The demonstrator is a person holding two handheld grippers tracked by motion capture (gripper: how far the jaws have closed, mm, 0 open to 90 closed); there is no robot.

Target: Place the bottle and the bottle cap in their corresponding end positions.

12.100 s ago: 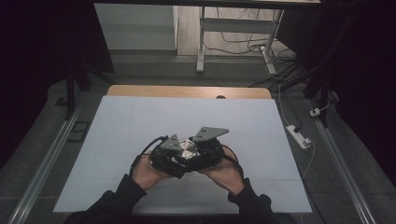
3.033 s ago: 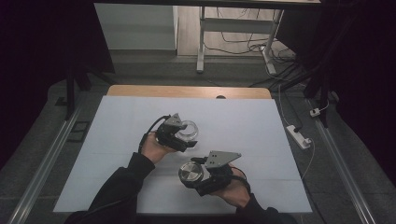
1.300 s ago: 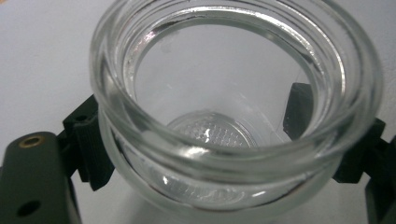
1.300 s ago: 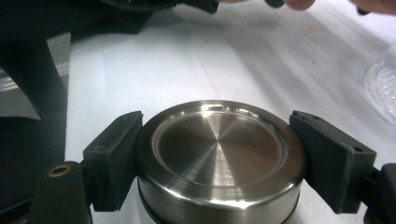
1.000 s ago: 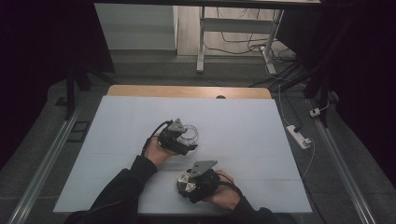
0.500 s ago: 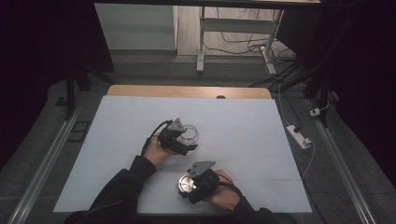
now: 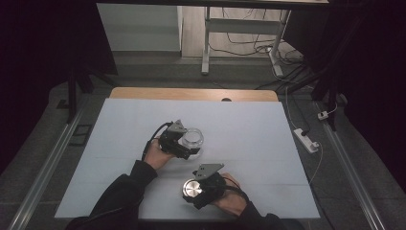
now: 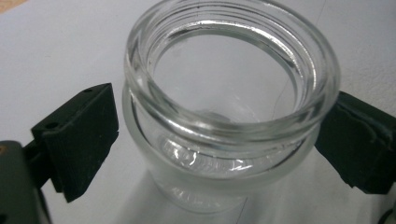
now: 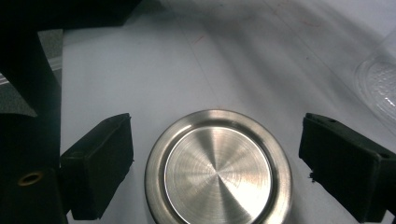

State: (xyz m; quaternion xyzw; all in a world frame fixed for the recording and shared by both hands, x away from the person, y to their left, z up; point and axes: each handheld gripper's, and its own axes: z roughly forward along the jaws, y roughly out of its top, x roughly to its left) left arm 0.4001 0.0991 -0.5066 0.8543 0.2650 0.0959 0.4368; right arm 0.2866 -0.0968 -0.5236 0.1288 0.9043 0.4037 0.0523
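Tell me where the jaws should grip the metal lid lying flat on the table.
Grip the metal lid across its outer rim, jaws on opposite sides, coming in low along the table. It is a flat round disc lying face up, so only its thin edge offers purchase. The right gripper already straddles it, jaws having just opened and clear of the rim.

1. In the left gripper view, the base of the glass jar [image 8: 224, 121] is cut off by the bottom edge.
2. In the right gripper view, the near rim of the metal lid [image 9: 218, 171] runs off the bottom edge.
3. In the high view, the left gripper [image 7: 184, 143] covers the jar's near side.
4. The person's forearms leave the high view at the bottom edge.
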